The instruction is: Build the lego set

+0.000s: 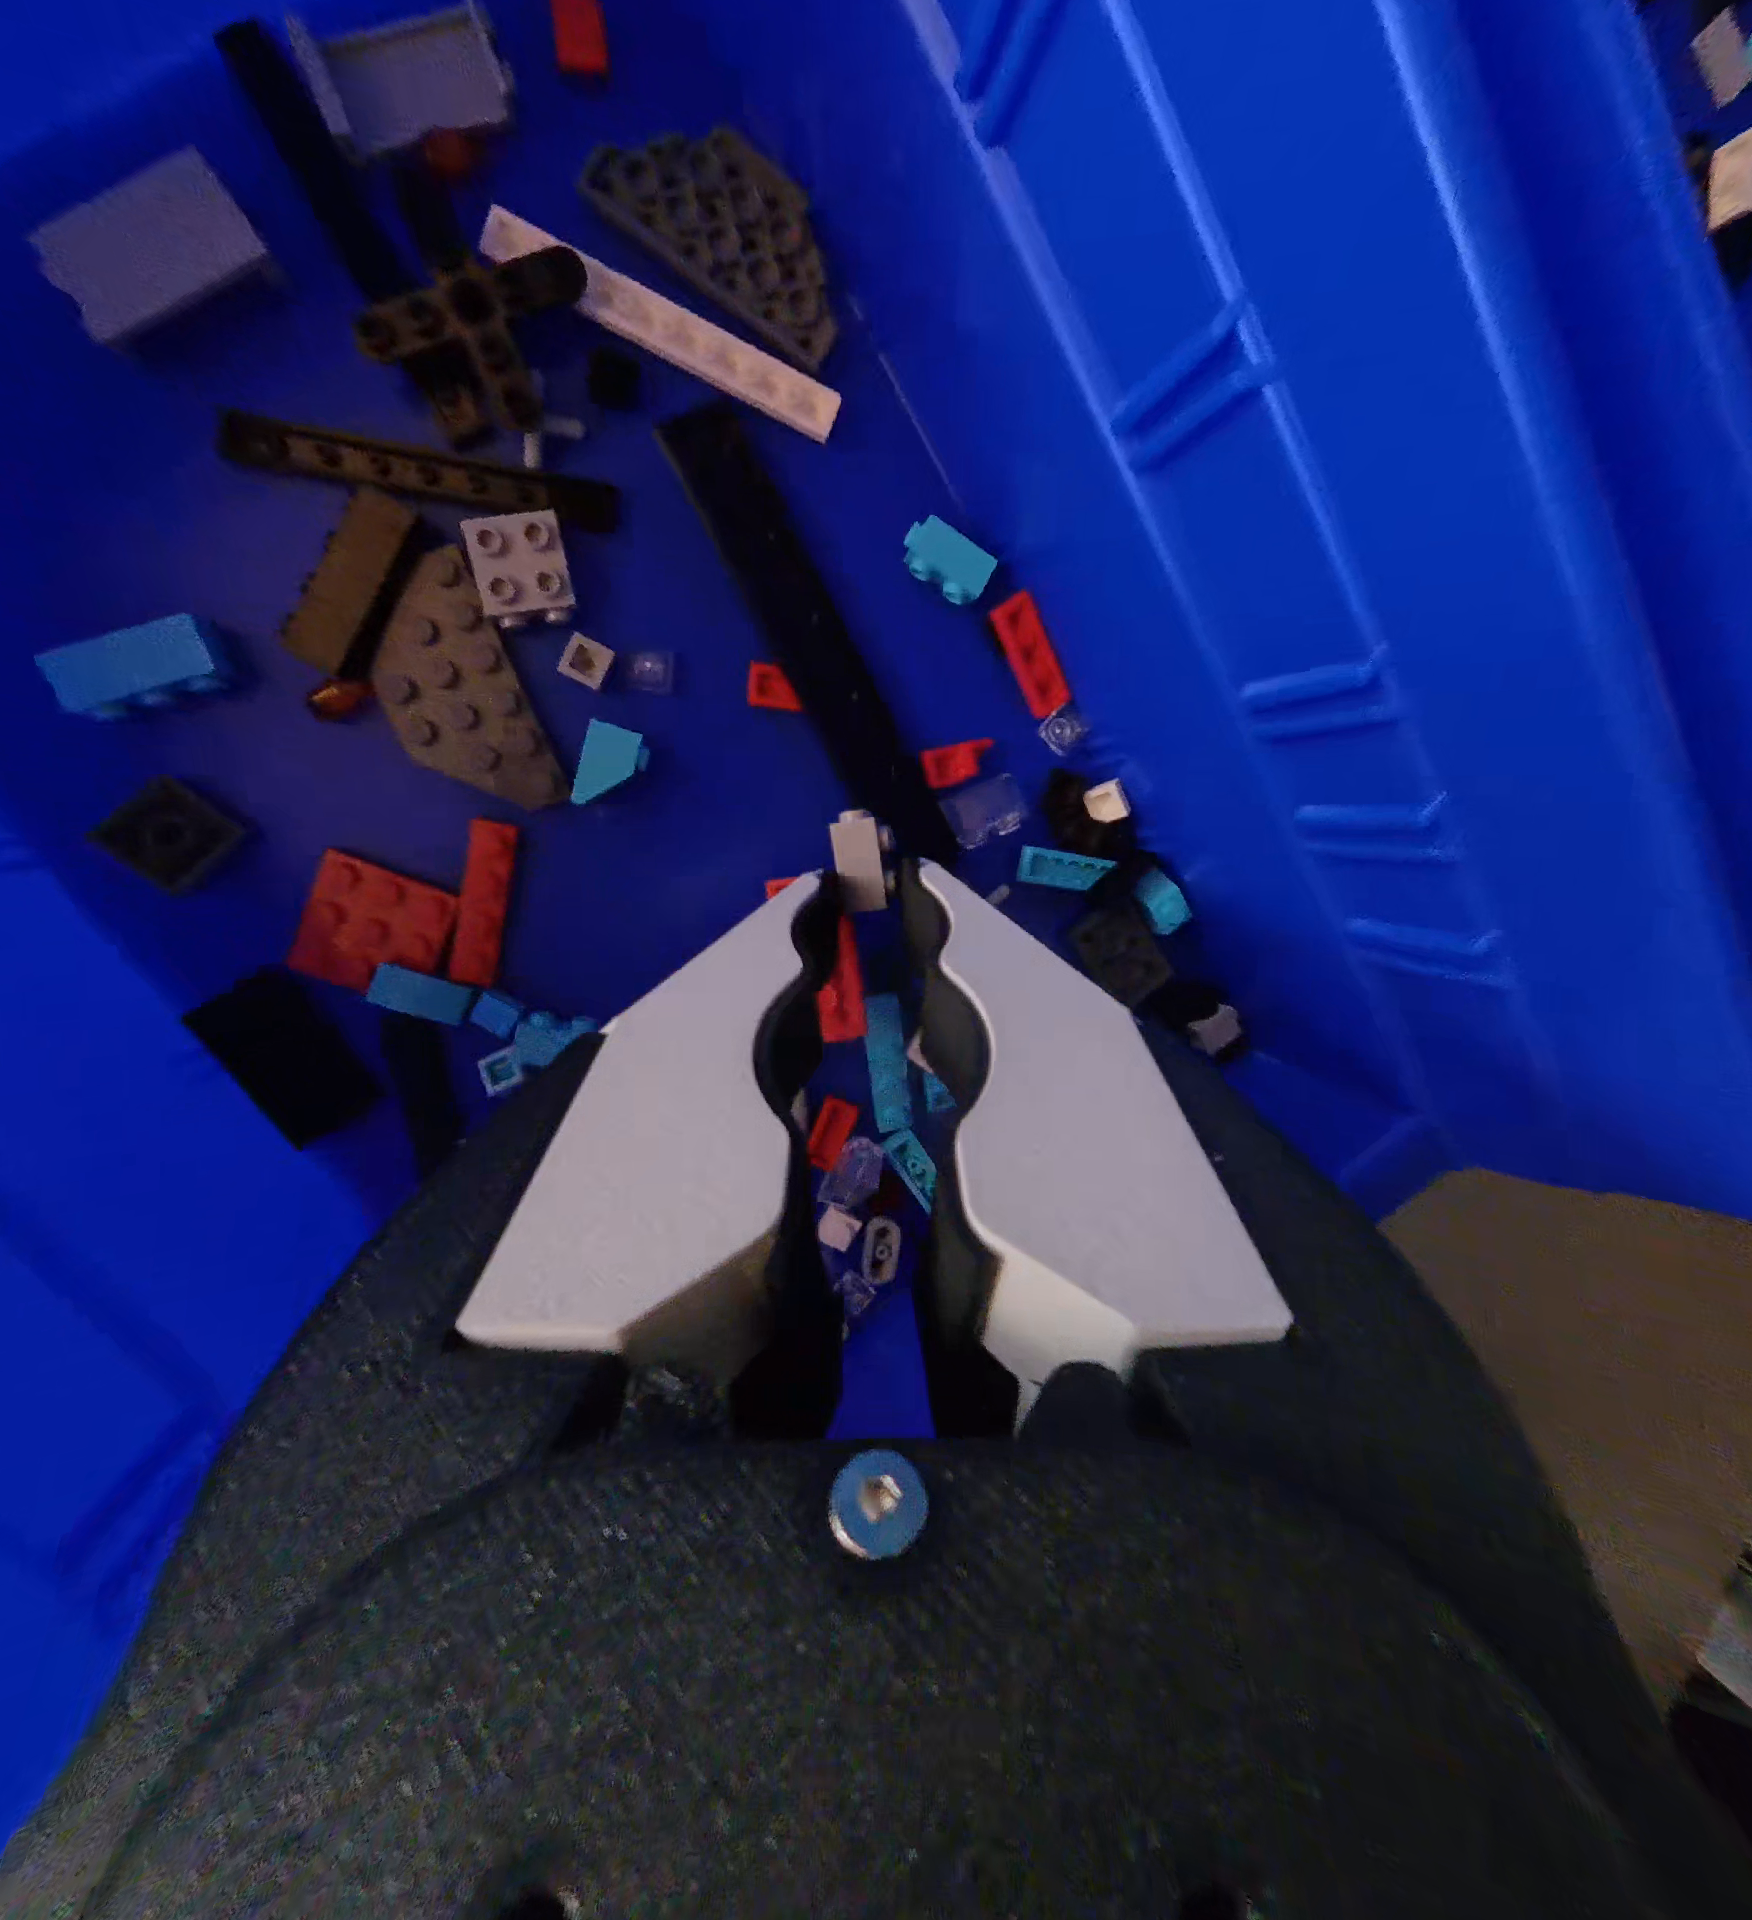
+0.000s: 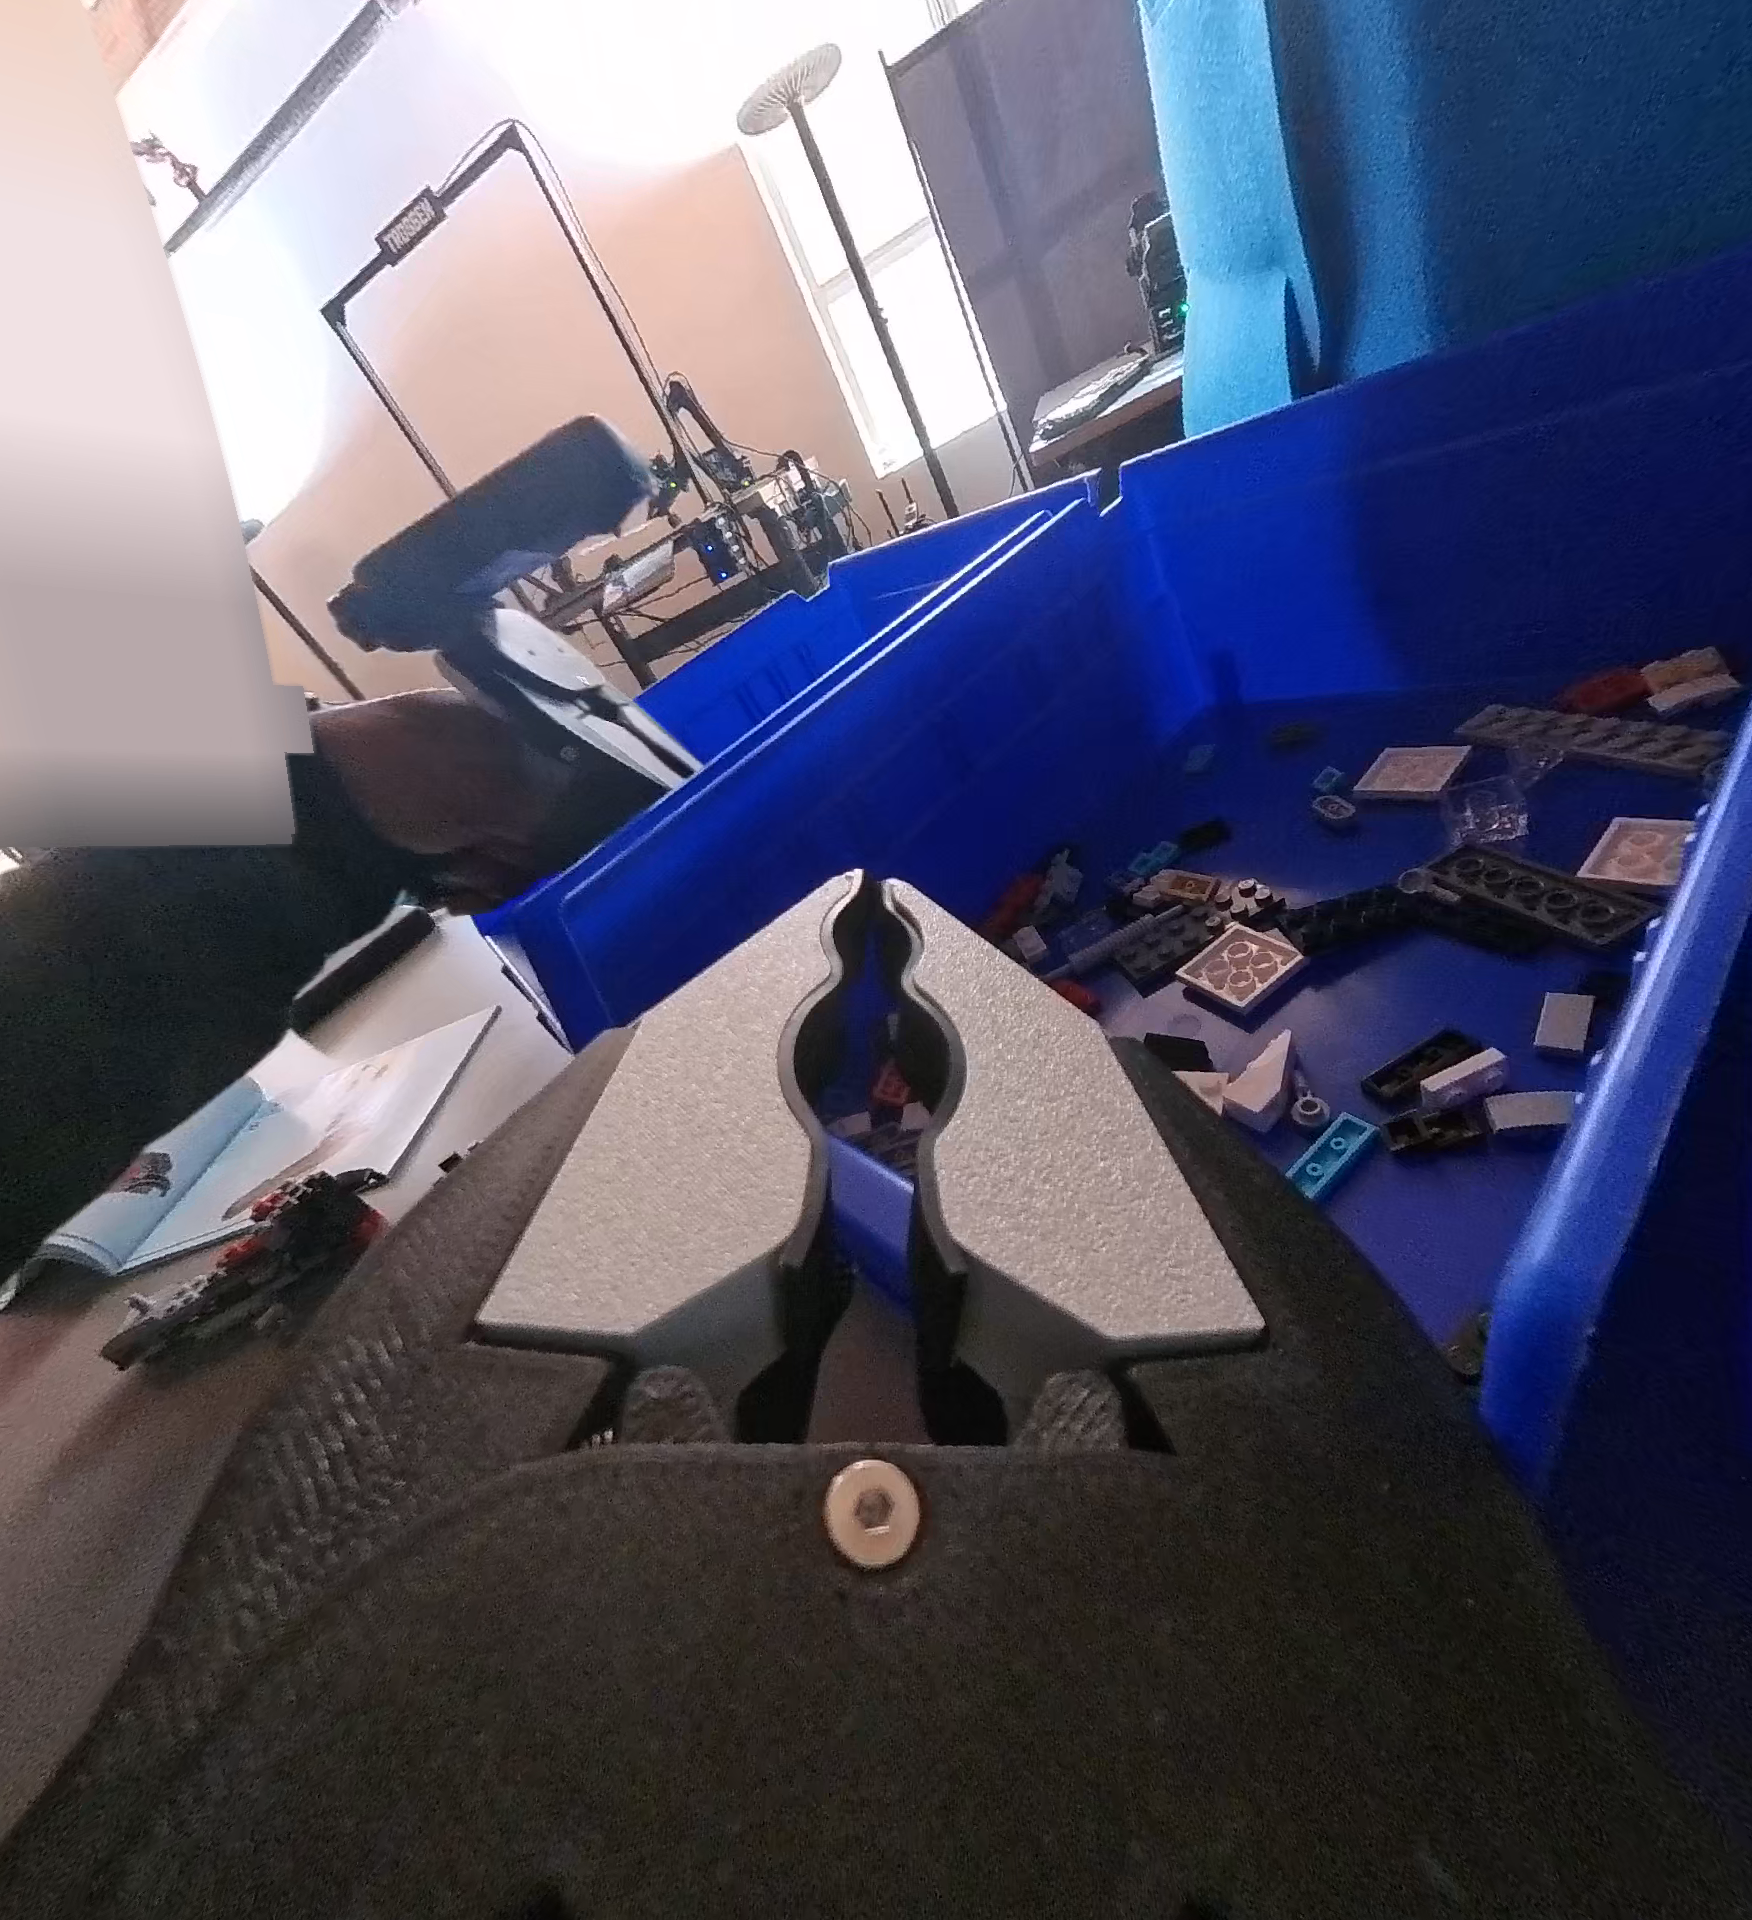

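Observation:
My left gripper [image 1: 861, 878] hangs inside a blue bin [image 1: 1215, 520] and is shut on a small light grey brick [image 1: 857, 862] at its fingertips, above the loose pieces. Loose pieces on the bin floor include red plates [image 1: 373, 920], a dark grey wedge plate [image 1: 721, 234], a long white plate [image 1: 664, 322] and a long black plate [image 1: 799, 634]. My right gripper [image 2: 870, 885] is shut and empty, at the near rim of a second blue bin [image 2: 1630, 1039] of pieces. The left gripper also shows far off in the right wrist view [image 2: 539, 623]. A partly built black and red model [image 2: 248, 1268] lies on the table.
An open instruction booklet [image 2: 280, 1132] lies on the table behind the model. A person's dark sleeve [image 2: 124, 1039] reaches across at left. The bin walls rise steeply around the left gripper. Stands, a lamp pole and desks with equipment fill the room behind. Spacing between my two grippers at the tips: around 20 cm. My left gripper's tips are some 5 cm from the long black plate [image 1: 799, 634].

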A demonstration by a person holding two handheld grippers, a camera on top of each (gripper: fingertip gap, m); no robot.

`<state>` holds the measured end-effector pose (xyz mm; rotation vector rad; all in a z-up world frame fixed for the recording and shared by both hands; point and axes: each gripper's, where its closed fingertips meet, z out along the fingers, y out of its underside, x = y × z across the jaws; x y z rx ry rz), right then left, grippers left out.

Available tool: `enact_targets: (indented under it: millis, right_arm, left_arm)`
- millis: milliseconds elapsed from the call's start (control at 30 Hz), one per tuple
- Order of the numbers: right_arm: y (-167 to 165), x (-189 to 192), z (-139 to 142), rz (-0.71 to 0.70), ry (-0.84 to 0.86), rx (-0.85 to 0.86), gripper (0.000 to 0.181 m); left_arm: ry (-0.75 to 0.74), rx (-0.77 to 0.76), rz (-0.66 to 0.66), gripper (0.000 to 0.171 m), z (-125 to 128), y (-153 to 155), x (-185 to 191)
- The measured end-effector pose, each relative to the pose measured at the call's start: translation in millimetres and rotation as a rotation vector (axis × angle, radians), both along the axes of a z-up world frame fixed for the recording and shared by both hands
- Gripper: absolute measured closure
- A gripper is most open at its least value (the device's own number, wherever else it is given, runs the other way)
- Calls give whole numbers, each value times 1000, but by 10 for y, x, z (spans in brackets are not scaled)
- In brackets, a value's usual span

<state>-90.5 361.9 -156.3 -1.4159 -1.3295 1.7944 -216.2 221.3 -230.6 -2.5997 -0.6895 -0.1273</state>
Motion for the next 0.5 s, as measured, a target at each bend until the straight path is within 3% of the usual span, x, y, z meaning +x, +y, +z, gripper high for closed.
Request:
enact_targets:
  millis: [500]
  right_arm:
    - [2, 1, 1, 0, 0, -1, 180]
  left_arm:
    - [-2, -7, 113, 155, -61, -181, -139]
